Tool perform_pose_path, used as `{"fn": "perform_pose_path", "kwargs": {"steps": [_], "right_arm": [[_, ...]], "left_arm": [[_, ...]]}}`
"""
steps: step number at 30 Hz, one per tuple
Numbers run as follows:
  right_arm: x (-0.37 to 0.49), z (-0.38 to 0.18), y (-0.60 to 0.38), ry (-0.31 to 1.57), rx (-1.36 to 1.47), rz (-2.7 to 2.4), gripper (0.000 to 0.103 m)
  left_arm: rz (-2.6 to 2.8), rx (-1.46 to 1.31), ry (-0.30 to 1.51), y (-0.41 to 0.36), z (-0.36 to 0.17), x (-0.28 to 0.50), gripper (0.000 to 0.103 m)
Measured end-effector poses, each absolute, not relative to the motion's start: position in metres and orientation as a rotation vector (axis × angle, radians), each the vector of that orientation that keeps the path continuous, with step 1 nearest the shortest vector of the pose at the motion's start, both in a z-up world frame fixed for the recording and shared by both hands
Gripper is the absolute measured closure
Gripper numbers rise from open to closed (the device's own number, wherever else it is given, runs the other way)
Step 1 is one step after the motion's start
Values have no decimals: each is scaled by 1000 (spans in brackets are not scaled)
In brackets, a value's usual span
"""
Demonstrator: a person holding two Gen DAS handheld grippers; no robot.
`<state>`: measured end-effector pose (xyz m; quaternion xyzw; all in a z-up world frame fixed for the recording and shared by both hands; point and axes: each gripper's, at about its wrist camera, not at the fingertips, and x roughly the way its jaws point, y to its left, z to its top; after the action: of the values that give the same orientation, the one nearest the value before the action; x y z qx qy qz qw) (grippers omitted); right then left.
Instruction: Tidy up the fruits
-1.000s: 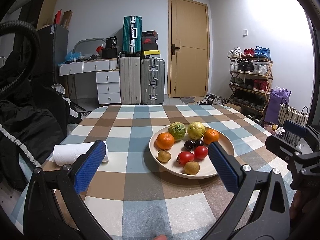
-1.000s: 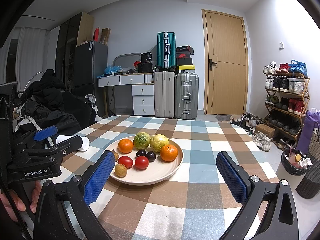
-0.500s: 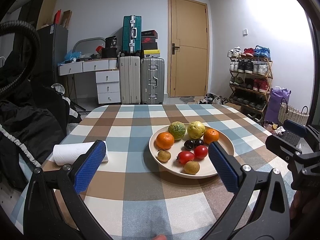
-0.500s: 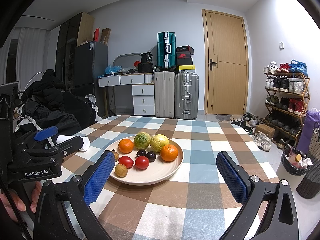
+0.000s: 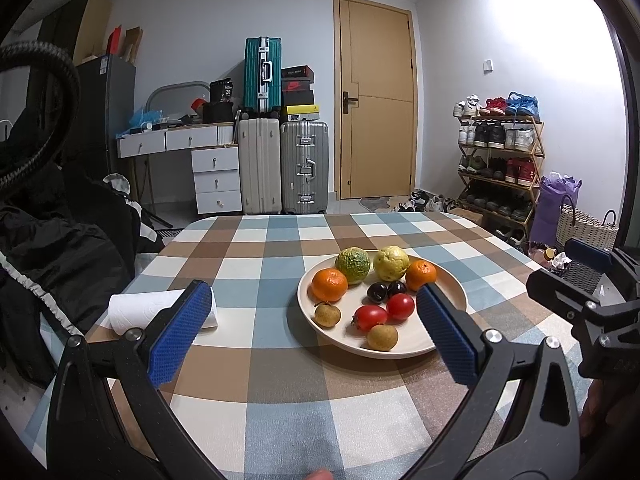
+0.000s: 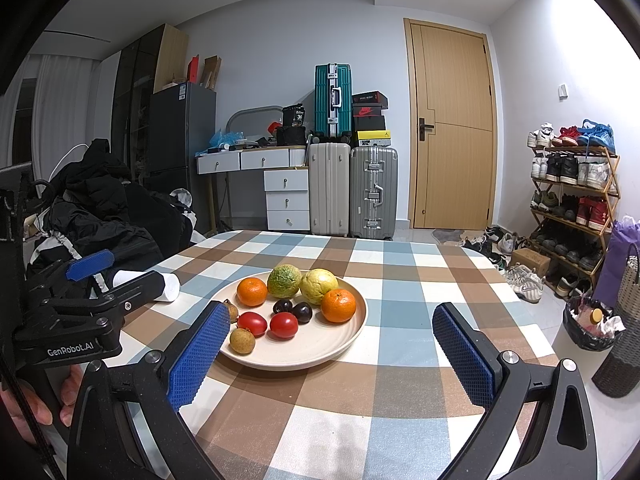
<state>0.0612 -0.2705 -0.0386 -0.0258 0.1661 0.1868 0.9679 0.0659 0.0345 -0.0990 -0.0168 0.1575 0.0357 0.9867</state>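
Both grippers, left gripper (image 5: 312, 332) and right gripper (image 6: 332, 344), wide apart (nothing held) before fruit plate (image 5: 448, 280).

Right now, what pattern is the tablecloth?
The tablecloth is checked in blue, brown and white squares; the right wrist view shows it best.

No visible change: both grippers, plate (image 5: 448, 286) and fruit unmoved.
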Motion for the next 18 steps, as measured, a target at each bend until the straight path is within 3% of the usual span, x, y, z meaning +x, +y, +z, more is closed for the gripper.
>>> {"fn": "perform_pose_path", "kwargs": {"steps": [18], "right_arm": [[61,-39,-271,336,-52,378,0]], "left_arm": [[76,-35,316,34,-99,65,1]]}}
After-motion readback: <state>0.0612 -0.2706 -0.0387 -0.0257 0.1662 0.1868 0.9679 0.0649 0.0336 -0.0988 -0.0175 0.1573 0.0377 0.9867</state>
